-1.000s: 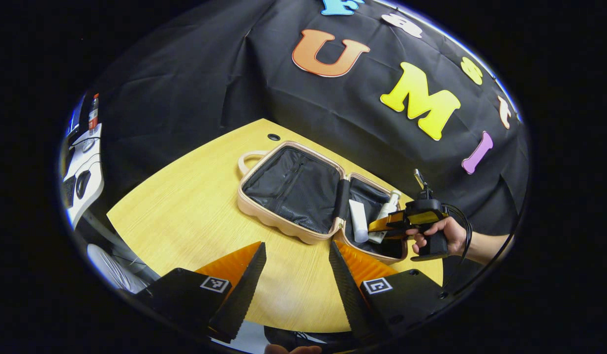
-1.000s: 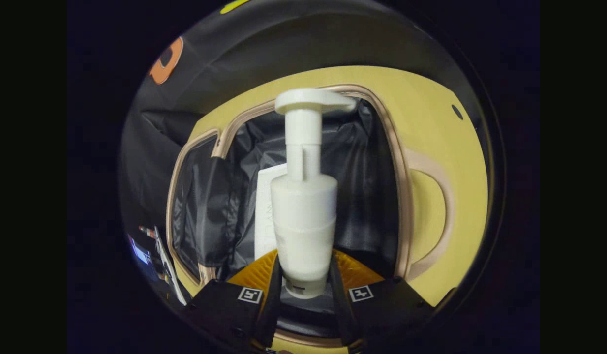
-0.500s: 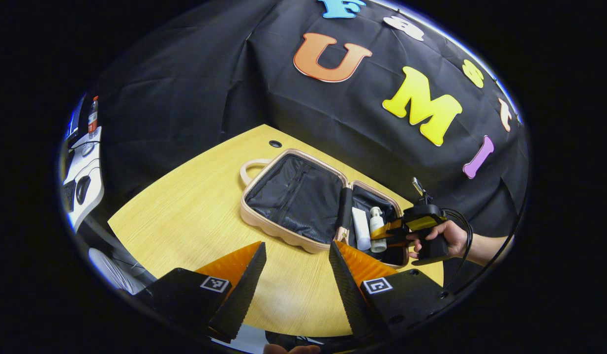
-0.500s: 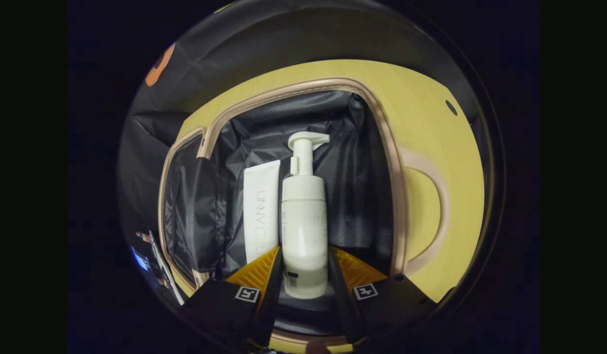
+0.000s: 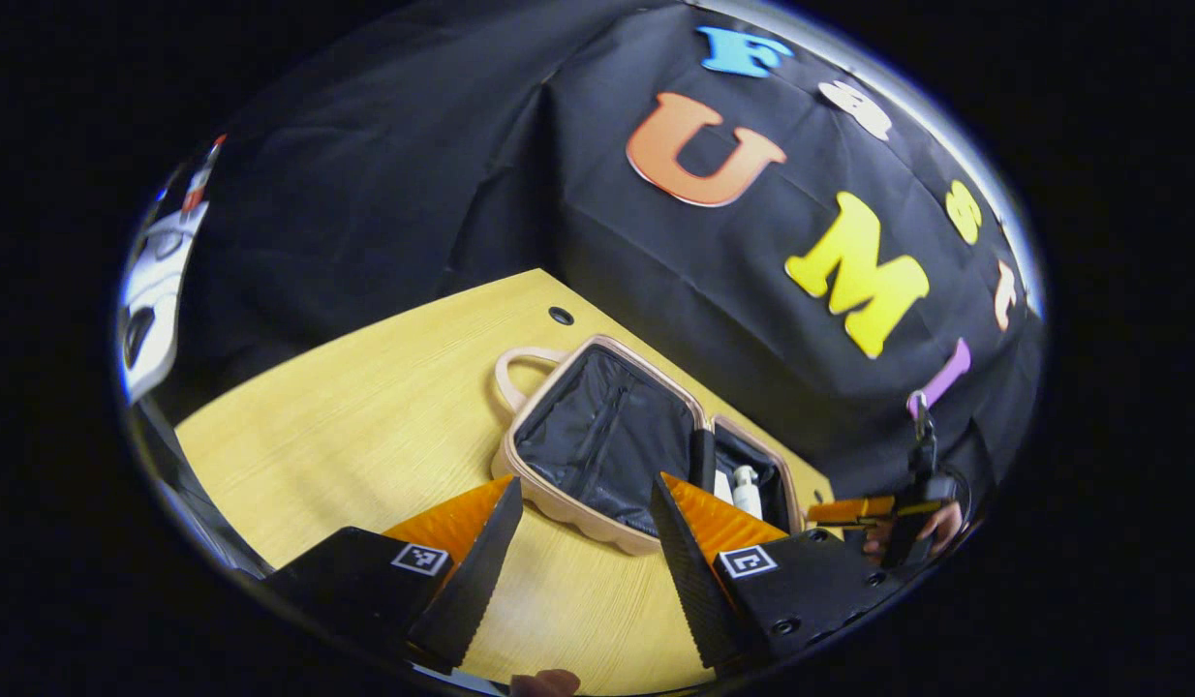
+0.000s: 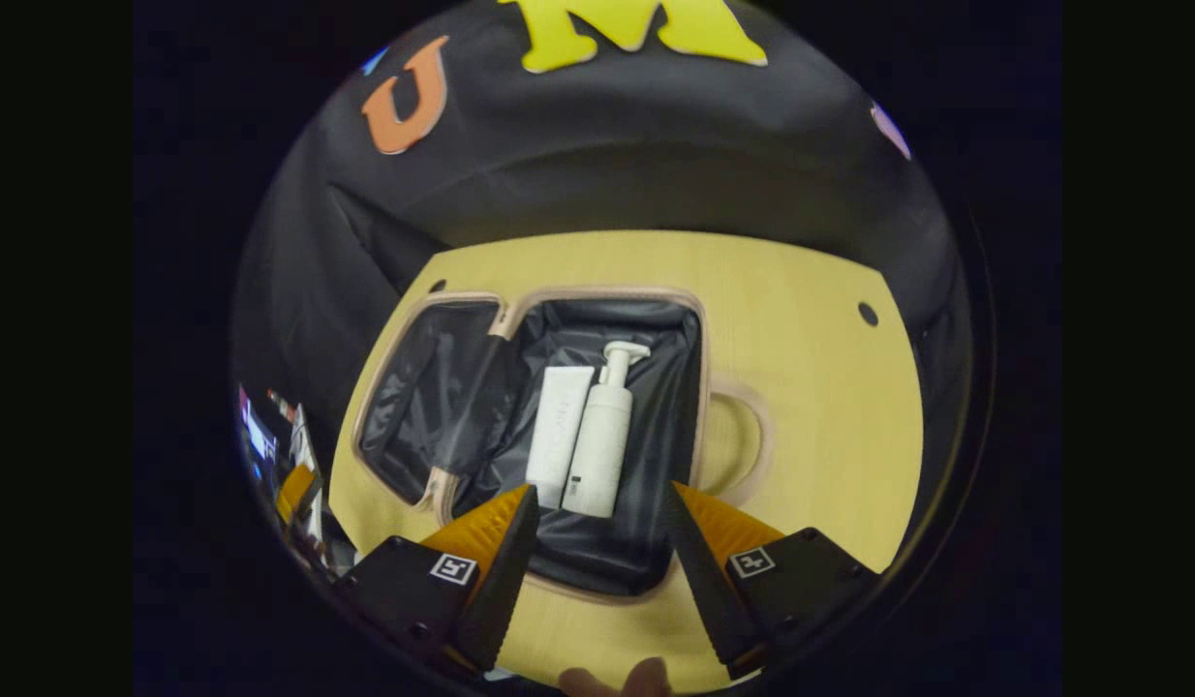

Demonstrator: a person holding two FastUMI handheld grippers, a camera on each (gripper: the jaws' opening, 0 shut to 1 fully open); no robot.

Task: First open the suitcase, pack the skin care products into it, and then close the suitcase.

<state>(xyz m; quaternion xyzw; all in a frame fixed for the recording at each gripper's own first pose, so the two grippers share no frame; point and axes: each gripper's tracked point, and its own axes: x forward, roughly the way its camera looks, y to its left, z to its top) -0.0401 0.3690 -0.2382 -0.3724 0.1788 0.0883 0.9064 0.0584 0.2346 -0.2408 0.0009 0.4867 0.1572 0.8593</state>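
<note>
The suitcase [image 6: 559,426] lies open on the table [image 6: 811,387]; tube [image 6: 559,436] and pump bottle [image 6: 602,436] touch inside (bare lining right). Left gripper [image 5: 578,552] and right gripper [image 6: 597,552] gape empty above the near rim.

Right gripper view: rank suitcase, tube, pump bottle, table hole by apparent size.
1. suitcase
2. pump bottle and tube: nearly alike; the bottle looks slightly longer, too close to rank.
3. table hole
</note>
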